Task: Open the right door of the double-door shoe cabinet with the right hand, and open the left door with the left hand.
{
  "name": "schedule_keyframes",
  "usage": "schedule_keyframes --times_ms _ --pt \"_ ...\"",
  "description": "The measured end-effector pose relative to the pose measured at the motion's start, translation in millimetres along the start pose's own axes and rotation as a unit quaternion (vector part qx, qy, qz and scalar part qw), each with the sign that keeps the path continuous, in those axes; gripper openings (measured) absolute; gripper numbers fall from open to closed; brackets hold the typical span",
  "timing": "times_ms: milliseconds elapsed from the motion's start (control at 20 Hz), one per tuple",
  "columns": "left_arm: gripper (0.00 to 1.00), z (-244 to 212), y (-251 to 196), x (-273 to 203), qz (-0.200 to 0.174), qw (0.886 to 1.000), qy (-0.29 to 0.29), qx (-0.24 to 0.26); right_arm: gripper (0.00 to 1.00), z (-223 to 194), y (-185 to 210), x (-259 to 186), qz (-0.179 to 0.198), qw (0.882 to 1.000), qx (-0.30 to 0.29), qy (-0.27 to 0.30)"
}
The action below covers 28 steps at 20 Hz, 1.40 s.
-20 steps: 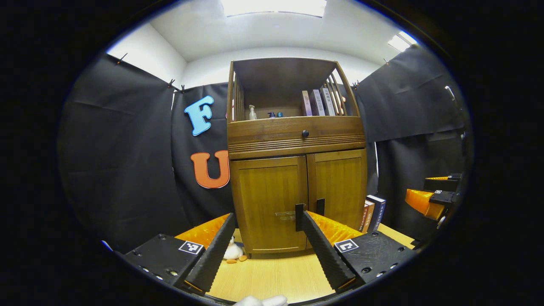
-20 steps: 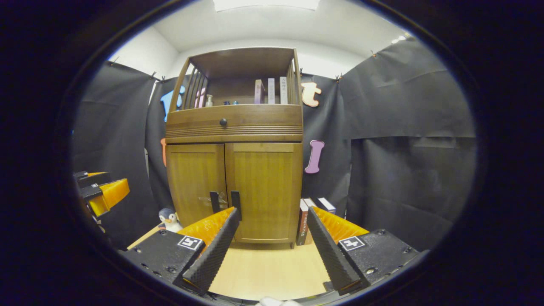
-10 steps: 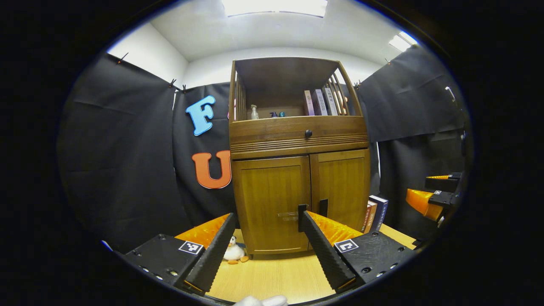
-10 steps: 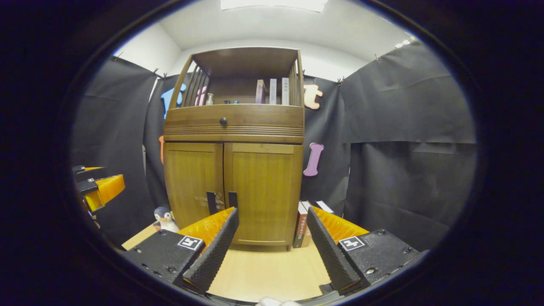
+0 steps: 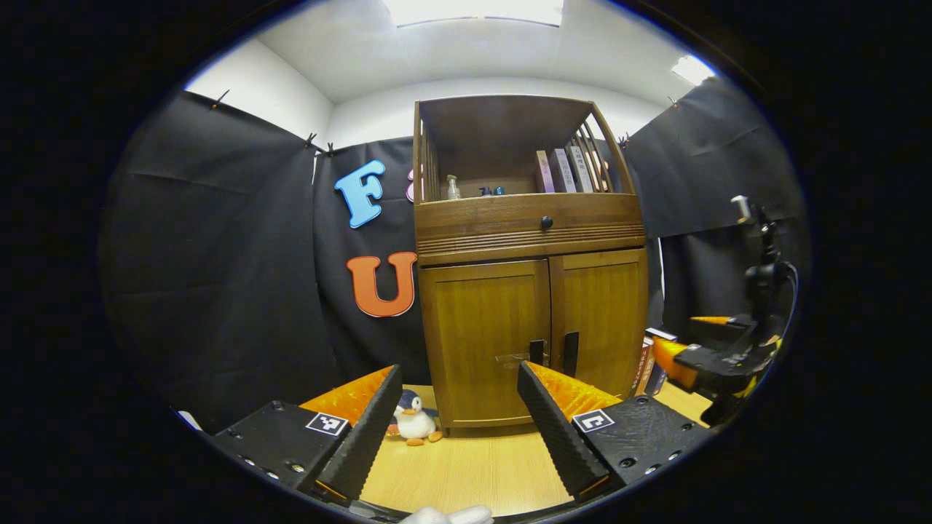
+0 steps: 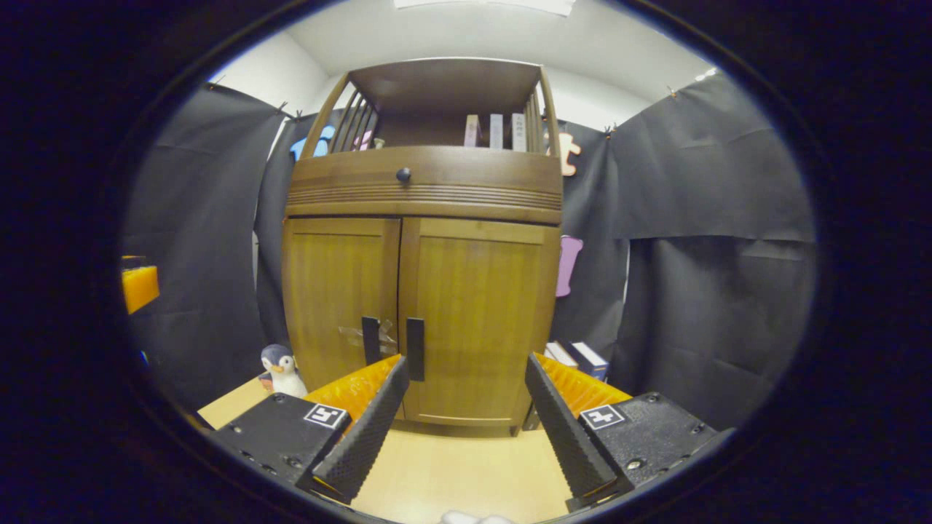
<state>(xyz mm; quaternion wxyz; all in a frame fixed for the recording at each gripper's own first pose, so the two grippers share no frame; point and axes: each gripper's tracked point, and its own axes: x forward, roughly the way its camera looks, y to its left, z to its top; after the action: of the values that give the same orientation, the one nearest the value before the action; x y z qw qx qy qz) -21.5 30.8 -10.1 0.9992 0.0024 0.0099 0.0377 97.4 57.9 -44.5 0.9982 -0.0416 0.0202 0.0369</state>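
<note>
At the bottom of the right gripper view, the right tongs stand apart with nothing between them, near the shoe cabinet; the right door's handle sits just above their left finger. Both doors are shut. Farther back, the left tongs are likewise spread and empty, facing the left door. On the table a toy penguin stands left of the cabinet, and books lean at its right side.
</note>
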Motion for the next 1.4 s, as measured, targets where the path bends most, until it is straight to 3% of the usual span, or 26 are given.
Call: schedule_keyframes --times_ms 250,650,850,1000,1400 --pt "0.96 -3.8 16.9 -16.0 0.021 1.000 0.002 0.004 1.00 -24.5 37.1 78.0 0.022 1.000 -0.009 0.016" --pt "0.96 -13.1 47.1 -30.2 0.070 0.997 0.018 -0.002 0.99 -56.1 68.6 192.0 0.023 0.998 0.000 0.060" --pt "0.96 -17.1 60.7 -32.1 0.093 0.995 0.029 -0.005 0.87 -60.9 72.9 219.8 0.028 0.997 0.001 0.069" --pt "0.96 -19.9 66.8 -35.8 0.103 0.994 0.030 -0.007 0.70 -60.3 68.7 230.1 0.023 0.997 0.003 0.069" --pt "0.96 -30.2 71.1 -34.3 0.107 0.993 0.041 -0.014 0.39 -67.4 68.9 244.8 0.018 0.996 0.011 0.087"
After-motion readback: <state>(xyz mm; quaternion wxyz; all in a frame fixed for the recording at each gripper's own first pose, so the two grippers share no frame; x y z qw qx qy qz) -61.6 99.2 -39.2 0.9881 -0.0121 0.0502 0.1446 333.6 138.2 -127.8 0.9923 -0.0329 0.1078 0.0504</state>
